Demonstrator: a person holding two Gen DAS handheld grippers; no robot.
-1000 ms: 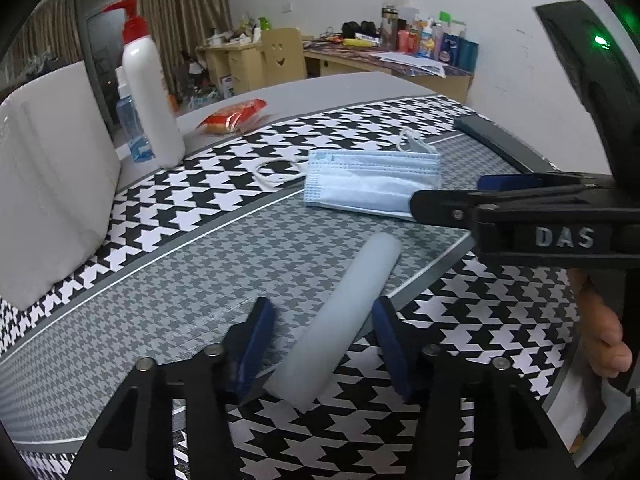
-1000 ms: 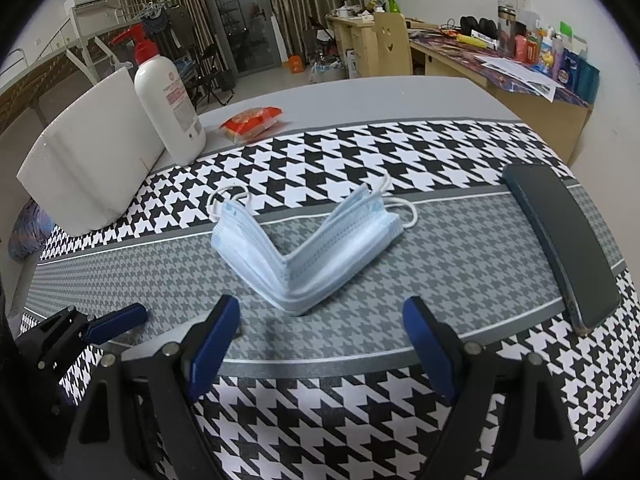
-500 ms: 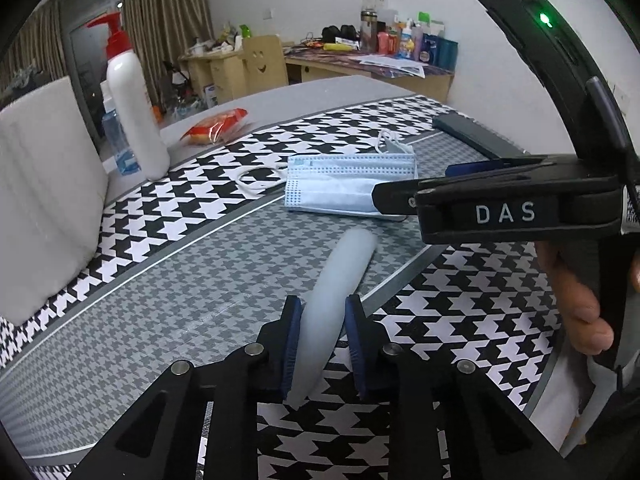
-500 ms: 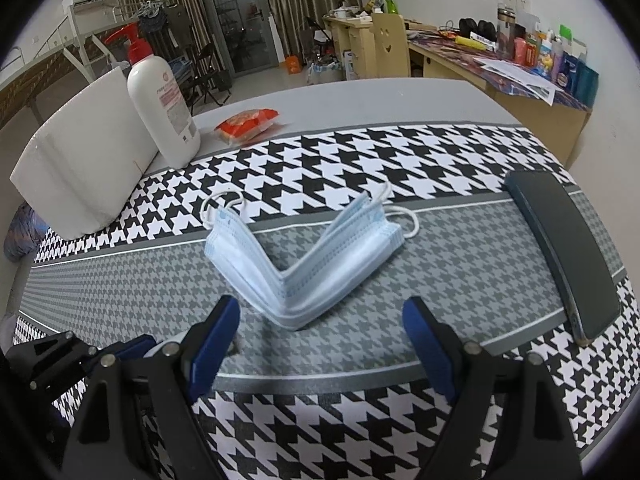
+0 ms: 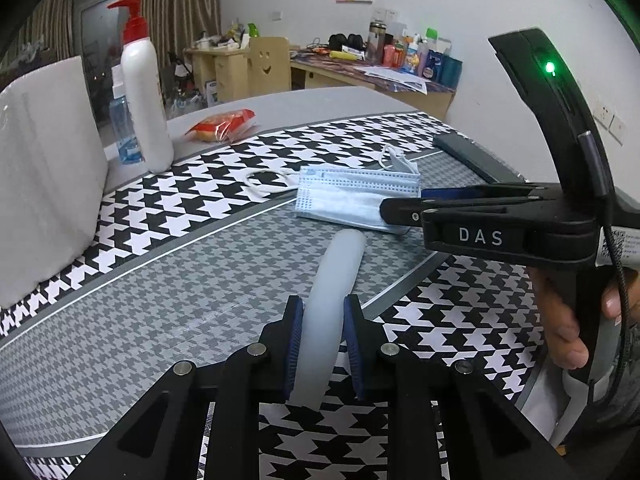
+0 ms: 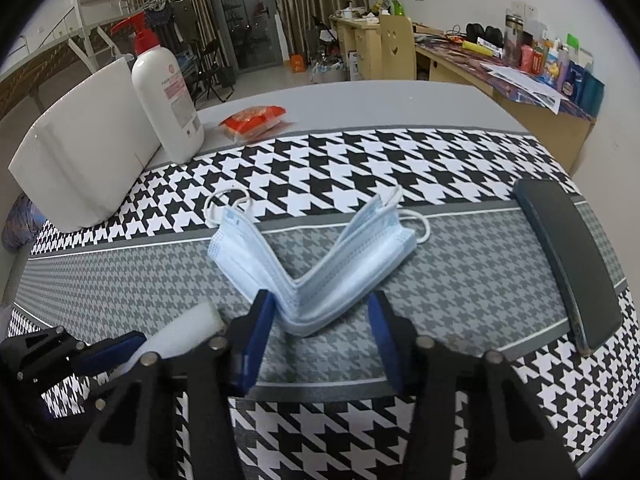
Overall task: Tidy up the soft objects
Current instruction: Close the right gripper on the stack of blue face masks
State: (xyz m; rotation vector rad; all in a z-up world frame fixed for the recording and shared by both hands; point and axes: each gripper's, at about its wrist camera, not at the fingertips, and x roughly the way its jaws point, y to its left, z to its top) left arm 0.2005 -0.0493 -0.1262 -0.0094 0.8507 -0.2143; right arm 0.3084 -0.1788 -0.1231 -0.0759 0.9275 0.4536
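- Left wrist view: left tool (image 5: 320, 340) pinching the near end of one pale foam cylinder (image 5: 332, 280); pads have just closed on it, and it lies on the houndstooth cloth (image 5: 200, 280) over the counter. Right tool seen side-on at the face masks (image 5: 356, 200).
- Right wrist view: right tool (image 6: 324, 340) half spread, jaws just narrowing, straddling the fold of the V-shaped mask stack; pads not pressing yet, as far as I can tell.
- Advice: centre on the fold, squeeze all layers together, lift slowly.
- Count: one cylinder, one mask stack, one pump bottle (image 6: 168, 100), one red packet (image 6: 252, 120), one white box (image 6: 88, 152).
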